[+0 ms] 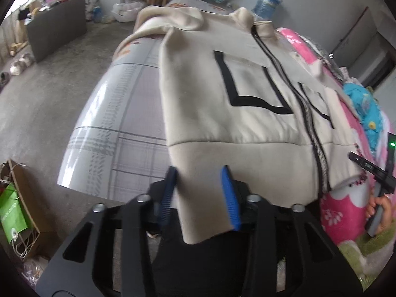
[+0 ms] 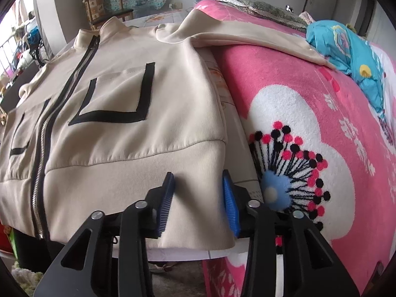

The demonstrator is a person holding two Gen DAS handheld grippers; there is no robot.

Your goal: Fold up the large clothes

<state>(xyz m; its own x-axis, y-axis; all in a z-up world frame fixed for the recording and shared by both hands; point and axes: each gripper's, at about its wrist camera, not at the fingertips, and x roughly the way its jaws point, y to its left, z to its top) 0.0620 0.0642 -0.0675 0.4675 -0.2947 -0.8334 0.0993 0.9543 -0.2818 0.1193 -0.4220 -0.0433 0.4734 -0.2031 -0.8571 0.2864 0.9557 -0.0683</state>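
- While the beige zip-up jacket (image 1: 247,94) lies spread face up on a bed, its near hem hangs just over the bed's near edge.
- Left gripper (image 1: 201,195): its 2 blue-padded fingers (image 1: 230,198) stand narrow, 1 on each side of the hem band at the jacket's left corner; the cloth runs between them, but whether the pads actually press on it cannot be told.
- Right gripper (image 2: 199,200): its 2 blue fingers (image 2: 229,203) are likewise narrow, straddling the hem band at the jacket's right corner; cloth fills the gap, and a firm pinch cannot be confirmed.
- A dark zipper (image 2: 42,148) runs from hem to collar down the jacket's middle, closed, with black angular stripes (image 2: 118,116) on both chest panels.
- Both sleeves trail off at the far end, 1 draped onto the pink floral blanket (image 2: 309,113) to the jacket's right.
- Under the jacket's left side lies a grey checked sheet (image 1: 118,123).
- A blue patterned cloth (image 2: 346,57) sits bunched on the far right of the blanket.
- From the left wrist view, a hand (image 1: 378,210) grasps the other gripper's handle at the right edge.
- Near left on the floor stands a green paper bag (image 1: 12,210).
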